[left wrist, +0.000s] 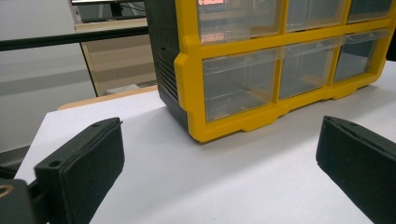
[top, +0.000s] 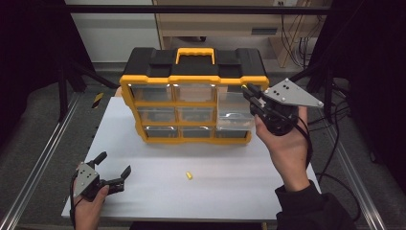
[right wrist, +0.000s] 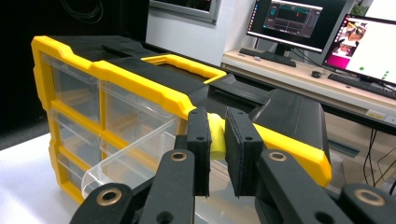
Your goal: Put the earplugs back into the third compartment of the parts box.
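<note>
Yellow plastic piece (right wrist: 216, 135), small and rounded, sits clamped between the jaws of the right gripper (right wrist: 217, 140), held up at the top right corner of the parts organizer (top: 191, 96); the right gripper view shows this grasp plainly, while from the high view that gripper (top: 253, 98) hides the piece. Directly below the jaws, the clear right-hand drawer (right wrist: 126, 163) stands pulled out of the organizer's yellow frame. A second small yellow piece (top: 189, 176) lies on the white table (top: 153, 191), well apart from the organizer and between the two hands. The left gripper (top: 112, 170) rests near the table's front left corner with its jaws spread wide and nothing between them, which its own view confirms. No brand or label can be read on the organizer; text on the monitors (right wrist: 299, 23) behind is too small to read.
</note>
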The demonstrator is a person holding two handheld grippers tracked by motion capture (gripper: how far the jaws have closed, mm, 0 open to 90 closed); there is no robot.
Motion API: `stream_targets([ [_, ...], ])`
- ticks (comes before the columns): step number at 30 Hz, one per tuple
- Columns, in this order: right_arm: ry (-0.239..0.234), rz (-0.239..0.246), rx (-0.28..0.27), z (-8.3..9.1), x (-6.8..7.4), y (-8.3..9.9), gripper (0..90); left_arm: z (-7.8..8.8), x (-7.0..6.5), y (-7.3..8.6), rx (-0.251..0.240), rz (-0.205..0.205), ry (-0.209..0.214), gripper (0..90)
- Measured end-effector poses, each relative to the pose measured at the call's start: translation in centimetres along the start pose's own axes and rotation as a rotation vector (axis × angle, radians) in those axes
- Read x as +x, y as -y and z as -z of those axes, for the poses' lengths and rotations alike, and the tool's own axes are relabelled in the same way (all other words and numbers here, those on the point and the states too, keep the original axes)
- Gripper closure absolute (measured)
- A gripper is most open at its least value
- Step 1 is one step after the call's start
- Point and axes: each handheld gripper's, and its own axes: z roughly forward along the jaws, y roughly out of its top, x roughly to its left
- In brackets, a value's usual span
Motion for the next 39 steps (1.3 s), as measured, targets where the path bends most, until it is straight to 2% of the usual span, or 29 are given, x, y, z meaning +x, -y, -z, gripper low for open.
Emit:
stream_targets([
  [5, 0.008, -0.014, 0.011, -0.3, -0.2, 0.0, 72.3, 0.0, 0.0, 0.0, 0.0, 0.001, 0.001, 0.7],
  [12, 0.008, -0.03, -0.008, 0.2, -0.4, 0.0, 60.1, 0.0, 0.0, 0.0, 0.0, 0.001, 0.001, 0.7],
  [18, 0.023, -0.049, -0.039, 1.3, -0.8, 0.3, 36.6, 0.0, 0.0, 0.0, -0.001, 0.002, 0.001, 0.7],
  [20, 0.016, -0.067, -0.047, 1.8, -1.0, 0.5, 25.3, 0.0, 0.0, 0.0, 0.001, 0.002, 0.002, 0.7],
  [24, 0.001, -0.103, -0.056, 2.8, -1.3, 0.9, 9.9, 0.0, 0.0, 0.0, 0.002, 0.0, 0.002, 0.7],
  [30, -0.013, -0.125, -0.046, 4.0, -1.5, 2.6, 5.6, 0.0, 0.0, 0.0, 0.002, 0.001, 0.0, 0.7],
  [39, -0.023, -0.149, -0.006, 4.3, -1.2, 5.9, 5.5, 0.0, 0.0, 0.0, -0.002, 0.001, 0.0, 0.6],
])
